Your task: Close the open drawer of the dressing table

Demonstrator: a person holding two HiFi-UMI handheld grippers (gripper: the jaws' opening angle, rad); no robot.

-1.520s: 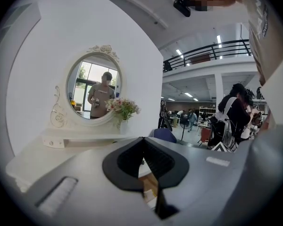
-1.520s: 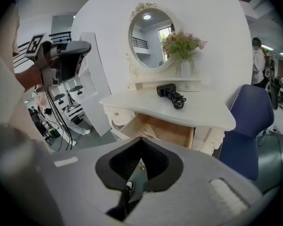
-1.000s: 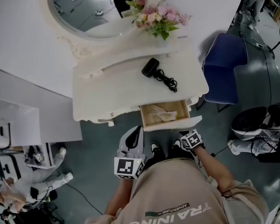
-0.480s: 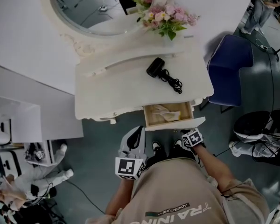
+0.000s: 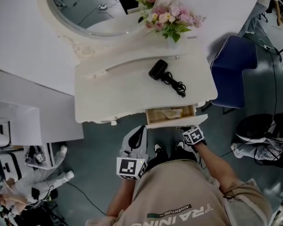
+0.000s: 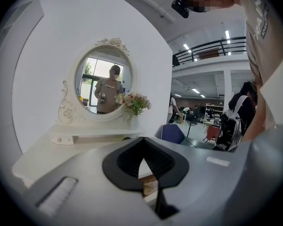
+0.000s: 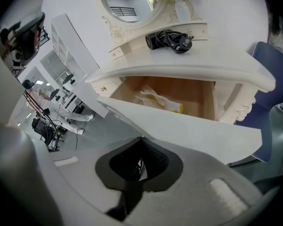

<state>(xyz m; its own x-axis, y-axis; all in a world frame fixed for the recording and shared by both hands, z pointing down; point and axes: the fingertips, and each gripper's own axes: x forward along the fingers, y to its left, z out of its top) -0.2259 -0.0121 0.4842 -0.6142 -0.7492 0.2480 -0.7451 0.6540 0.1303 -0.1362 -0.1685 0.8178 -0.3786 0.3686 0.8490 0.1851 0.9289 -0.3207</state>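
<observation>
Counter (image 5: pixel 118 91): white, centre of the head view, against the wall.
Mirror (image 5: pixel 85 8): oval, upper left.
Drawer (image 5: pixel 171 114): partly open under the counter's right front edge, something pale and crumpled inside; its front panel sits just above the right jaws.
Right gripper (image 7: pixel 141 139): jaws pressed together, empty, tips at the drawer front's lower edge.
Left gripper (image 6: pixel 142 139): jaws pressed together, empty, left of the drawer, apart from it.
Hair dryer (image 5: pixel 156 69): black, on the counter.

light: even indoor, bright | shadows soft | gripper views: fisheye, dark edges
</observation>
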